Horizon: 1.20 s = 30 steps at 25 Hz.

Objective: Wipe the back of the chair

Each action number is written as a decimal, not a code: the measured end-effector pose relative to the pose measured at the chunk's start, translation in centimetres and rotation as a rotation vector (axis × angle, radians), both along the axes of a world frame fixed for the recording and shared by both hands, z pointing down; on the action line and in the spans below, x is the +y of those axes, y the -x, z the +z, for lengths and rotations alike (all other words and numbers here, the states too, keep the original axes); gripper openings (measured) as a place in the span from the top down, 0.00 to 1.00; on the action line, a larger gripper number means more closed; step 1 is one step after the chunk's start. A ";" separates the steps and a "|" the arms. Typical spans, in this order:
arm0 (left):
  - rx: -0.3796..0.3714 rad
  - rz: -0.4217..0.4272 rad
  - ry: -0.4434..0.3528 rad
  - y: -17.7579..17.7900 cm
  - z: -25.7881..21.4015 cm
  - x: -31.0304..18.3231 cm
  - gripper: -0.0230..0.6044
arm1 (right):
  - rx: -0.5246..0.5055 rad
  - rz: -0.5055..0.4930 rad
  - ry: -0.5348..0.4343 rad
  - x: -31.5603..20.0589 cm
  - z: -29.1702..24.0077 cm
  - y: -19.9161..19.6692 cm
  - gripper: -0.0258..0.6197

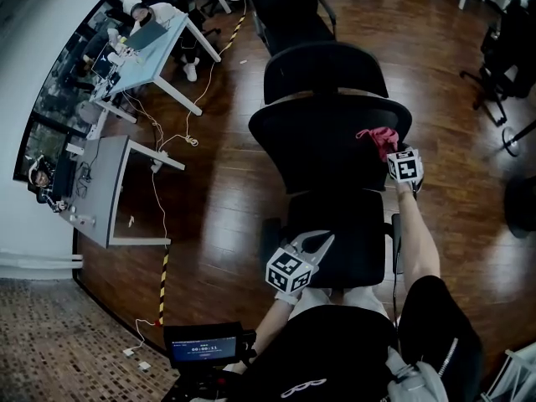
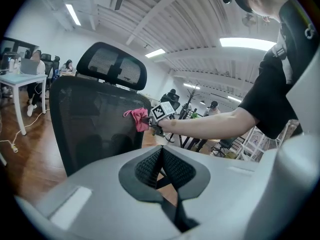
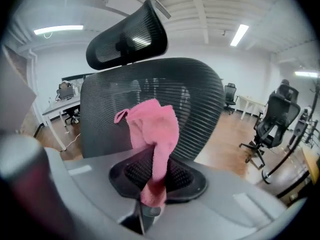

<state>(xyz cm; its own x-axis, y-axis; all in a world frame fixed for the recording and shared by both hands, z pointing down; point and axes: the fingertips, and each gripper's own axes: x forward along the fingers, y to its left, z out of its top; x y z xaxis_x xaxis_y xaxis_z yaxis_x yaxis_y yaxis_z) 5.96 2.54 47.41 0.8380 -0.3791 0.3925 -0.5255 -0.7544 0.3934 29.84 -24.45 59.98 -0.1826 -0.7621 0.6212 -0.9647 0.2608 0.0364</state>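
One black mesh chair (image 1: pixel 327 141) is standing on the wooden floor (image 1: pixel 226 191), and one pink cloth (image 1: pixel 378 138) is sitting at the upper right edge of its back, below the headrest (image 1: pixel 325 65). The right gripper (image 1: pixel 390 151) is pinching that cloth between its jaws, a fold drooping over them; whether the cloth is touching the mesh or lying just off it I cannot tell. The left gripper (image 1: pixel 322 241) is hovering near the chair's lower part, on the person's side, its jaws pressed together on nothing. To the chair's right the floor is lying open — bare boards out to a second dark chair (image 1: pixel 509 44) well away. To its left the room is tightening: two worktops, one pale blue (image 1: pixel 159 53) and one grey (image 1: pixel 105 182), are standing well apart from the chair, with a loose cable (image 1: pixel 155 191) and a yellow-black striped strip (image 1: pixel 163 275) running between them and it. A third dark chair (image 1: pixel 289 15) is standing just beyond the headrest.
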 end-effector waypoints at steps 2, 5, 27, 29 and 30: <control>-0.002 0.001 -0.002 -0.1 0.1 0.3 0.98 | -0.011 0.054 -0.001 0.7 0.3 -1.9 0.89; -0.003 -0.014 -0.003 0.5 0.2 0.5 0.98 | -0.021 0.146 0.003 1.5 0.8 -4.5 0.89; 0.023 -0.094 0.005 6.7 0.8 0.6 0.98 | -0.007 0.142 0.090 0.0 3.4 5.2 0.89; 0.028 -0.100 0.004 7.3 0.8 0.4 0.98 | -0.005 0.110 0.090 -0.5 3.3 7.3 0.89; 0.030 -0.104 0.003 7.7 0.9 0.3 0.98 | -0.004 0.094 0.090 -0.7 3.3 8.3 0.89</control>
